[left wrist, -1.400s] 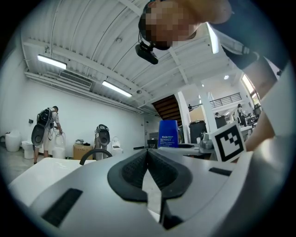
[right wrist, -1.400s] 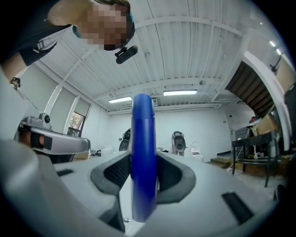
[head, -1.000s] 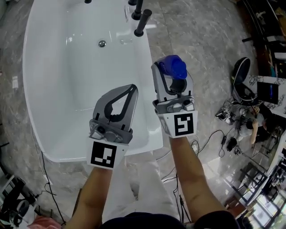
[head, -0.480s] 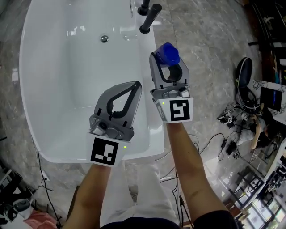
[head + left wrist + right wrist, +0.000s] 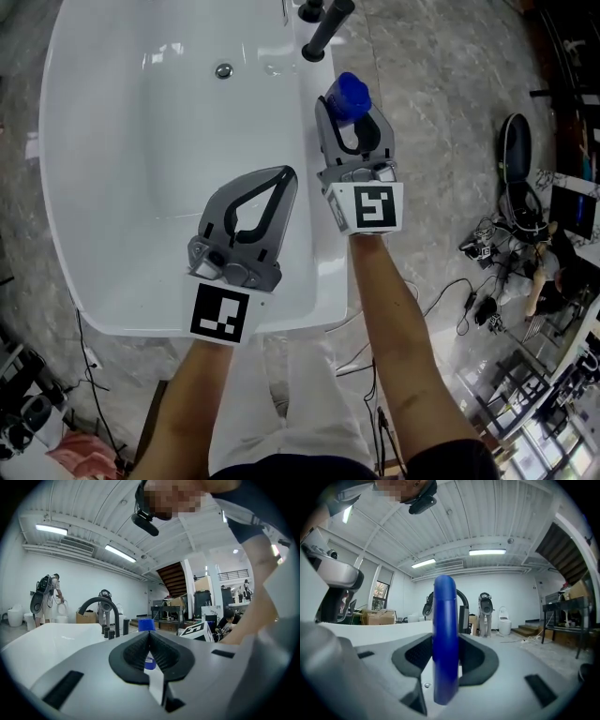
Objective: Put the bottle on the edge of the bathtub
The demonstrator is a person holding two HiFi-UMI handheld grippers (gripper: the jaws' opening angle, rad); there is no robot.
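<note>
At bathtub rim (image 5: 324, 255), right hand-held gripper (image 5: 350, 120), held level, clamps upright blue bottle (image 5: 348, 94).

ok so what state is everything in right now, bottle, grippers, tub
blue bottle: upright, gripped around its body by the right gripper
right gripper: shut on the blue bottle, at the tub's right rim
left gripper: jaws together, nothing in them, over the tub
bathtub: no water visible
</note>
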